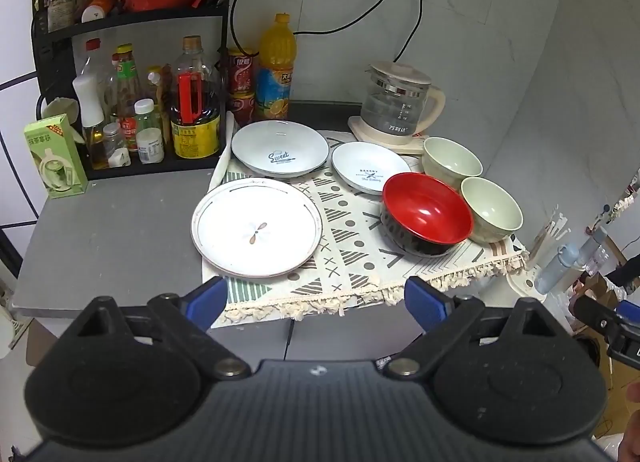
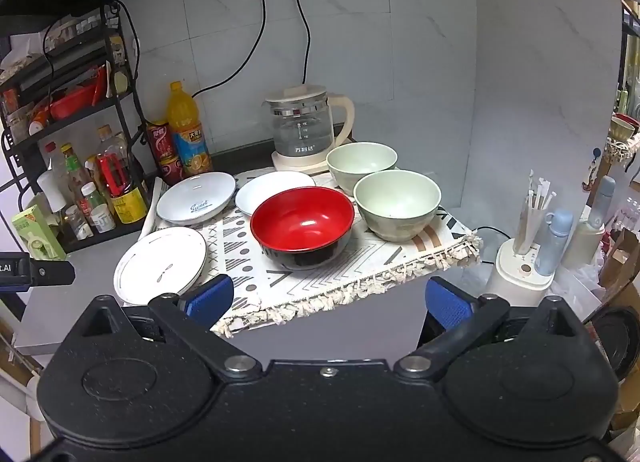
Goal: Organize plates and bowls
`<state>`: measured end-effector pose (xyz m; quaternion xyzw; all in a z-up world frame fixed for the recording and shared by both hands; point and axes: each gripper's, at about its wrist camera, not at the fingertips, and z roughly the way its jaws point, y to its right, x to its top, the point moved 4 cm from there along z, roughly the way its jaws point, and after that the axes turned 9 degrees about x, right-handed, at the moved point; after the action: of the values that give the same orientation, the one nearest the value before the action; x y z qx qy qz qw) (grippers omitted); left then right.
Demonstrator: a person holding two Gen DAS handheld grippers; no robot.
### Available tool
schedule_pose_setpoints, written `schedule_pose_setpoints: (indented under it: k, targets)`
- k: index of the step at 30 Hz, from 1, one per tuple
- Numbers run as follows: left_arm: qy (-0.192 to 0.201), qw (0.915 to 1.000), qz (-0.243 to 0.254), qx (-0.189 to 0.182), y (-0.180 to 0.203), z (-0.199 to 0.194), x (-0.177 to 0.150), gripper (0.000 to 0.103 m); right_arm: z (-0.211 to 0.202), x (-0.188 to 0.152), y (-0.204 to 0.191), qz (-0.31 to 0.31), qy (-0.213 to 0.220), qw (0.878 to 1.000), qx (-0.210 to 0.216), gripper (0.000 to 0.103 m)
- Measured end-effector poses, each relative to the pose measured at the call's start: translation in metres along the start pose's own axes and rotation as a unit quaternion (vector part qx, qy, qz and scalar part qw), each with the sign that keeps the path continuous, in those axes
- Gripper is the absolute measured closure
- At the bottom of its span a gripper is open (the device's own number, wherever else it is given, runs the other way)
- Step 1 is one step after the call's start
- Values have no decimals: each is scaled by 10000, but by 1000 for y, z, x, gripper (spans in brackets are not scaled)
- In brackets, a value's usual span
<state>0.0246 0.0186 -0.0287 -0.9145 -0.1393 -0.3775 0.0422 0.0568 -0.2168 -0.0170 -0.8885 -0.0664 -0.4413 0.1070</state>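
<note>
On a patterned cloth [image 1: 352, 258] [image 2: 248, 262] lie a large flat white plate [image 1: 256, 227] [image 2: 160, 264], a deep "Sweet" plate [image 1: 280, 147] [image 2: 196, 197] and a smaller white plate [image 1: 370, 167] [image 2: 264, 189]. A red bowl with a black outside [image 1: 426, 213] [image 2: 302, 223] and two pale green bowls [image 1: 492, 207] [image 1: 452, 161] [image 2: 396, 203] [image 2: 362, 163] stand to the right. My left gripper [image 1: 316, 302] hangs open before the cloth's front fringe, touching nothing. My right gripper [image 2: 328, 302] is open too, short of the red bowl.
A glass kettle [image 1: 396, 101] [image 2: 304, 127] stands at the back, with plugged cords on the wall. A black rack [image 1: 132, 13] with bottles, an orange juice bottle [image 1: 276, 65] [image 2: 186, 125] and a green box [image 1: 54, 155] crowd the left. Flasks and a white appliance [image 2: 524, 266] stand right of the counter.
</note>
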Motion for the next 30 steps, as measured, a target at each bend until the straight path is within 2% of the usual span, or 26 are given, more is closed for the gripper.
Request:
schedule_pose_setpoints:
  k: [16, 30]
  targets:
    - [-55, 9999, -34, -87, 7, -7, -2, 9, -6, -1, 3, -38, -2, 10000, 58, 0]
    - [-44, 9999, -116, -84, -1, -10, -2, 9, -11, 0, -4, -175, -115, 9997, 96, 0]
